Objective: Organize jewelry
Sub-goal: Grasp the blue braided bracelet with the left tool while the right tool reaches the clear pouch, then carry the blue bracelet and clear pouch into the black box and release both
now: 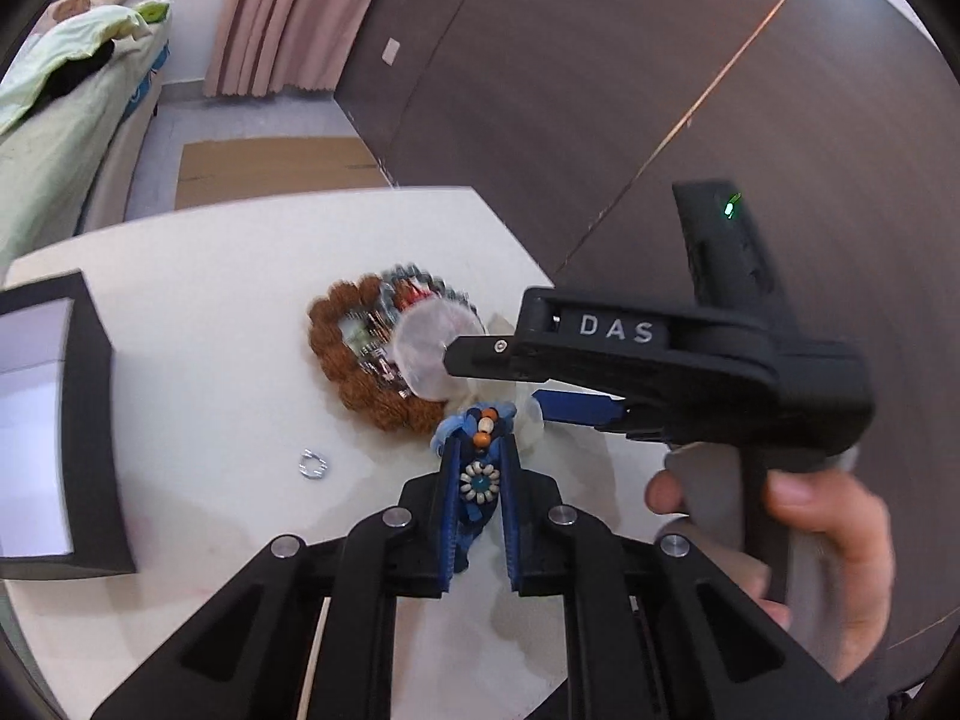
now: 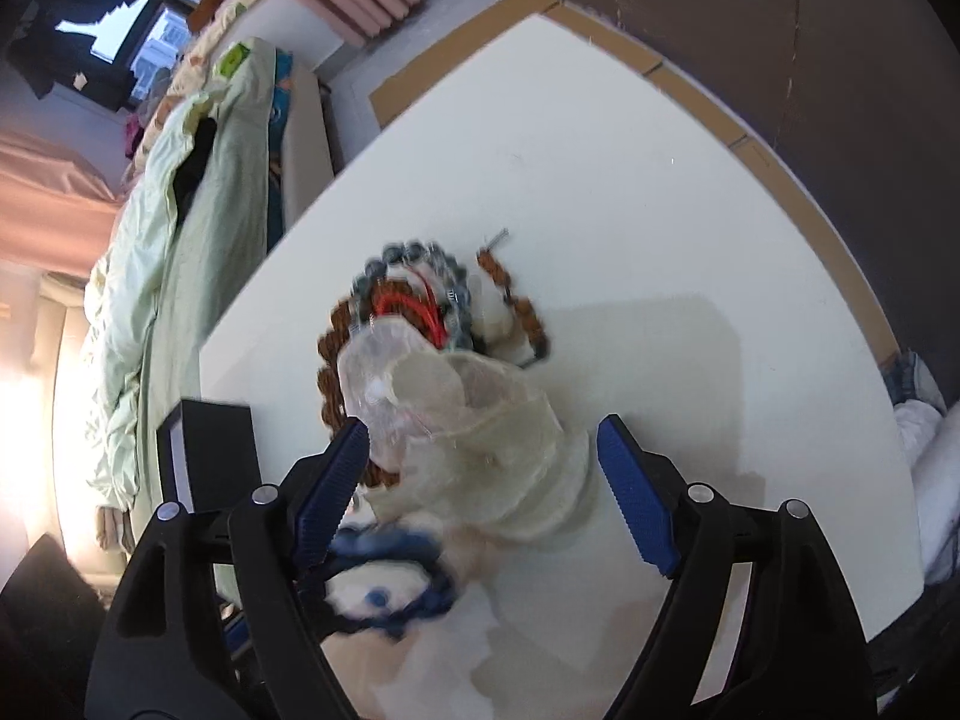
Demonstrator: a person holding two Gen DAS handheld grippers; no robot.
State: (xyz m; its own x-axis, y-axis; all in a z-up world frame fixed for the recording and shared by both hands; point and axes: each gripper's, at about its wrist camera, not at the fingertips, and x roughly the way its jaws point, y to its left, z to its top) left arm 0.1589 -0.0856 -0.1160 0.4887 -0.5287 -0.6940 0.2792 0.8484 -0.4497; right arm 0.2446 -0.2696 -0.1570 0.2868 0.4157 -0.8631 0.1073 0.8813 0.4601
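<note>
My left gripper (image 1: 480, 450) is shut on a blue braided bracelet (image 1: 477, 483) with orange and white beads and a flower charm, just above the white table (image 1: 210, 276). In the right wrist view this blue bracelet (image 2: 390, 570) shows blurred at the bottom. A person's hand holds my right gripper (image 1: 495, 381), which stands open around a translucent plastic cup-like piece (image 2: 456, 414) lying on its side. Under and behind the cup (image 1: 420, 342) lie a brown bead bracelet (image 1: 360, 390), a grey bead bracelet (image 2: 420, 255) and red cords (image 2: 414, 306) in a heap.
A black box (image 1: 96, 420) with a pale inside sits at the table's left. A small silver ring (image 1: 314, 462) lies alone on the table between box and heap. Beyond the table are a bed (image 2: 180, 252), flat cardboard (image 1: 270, 168) on the floor and a dark wall.
</note>
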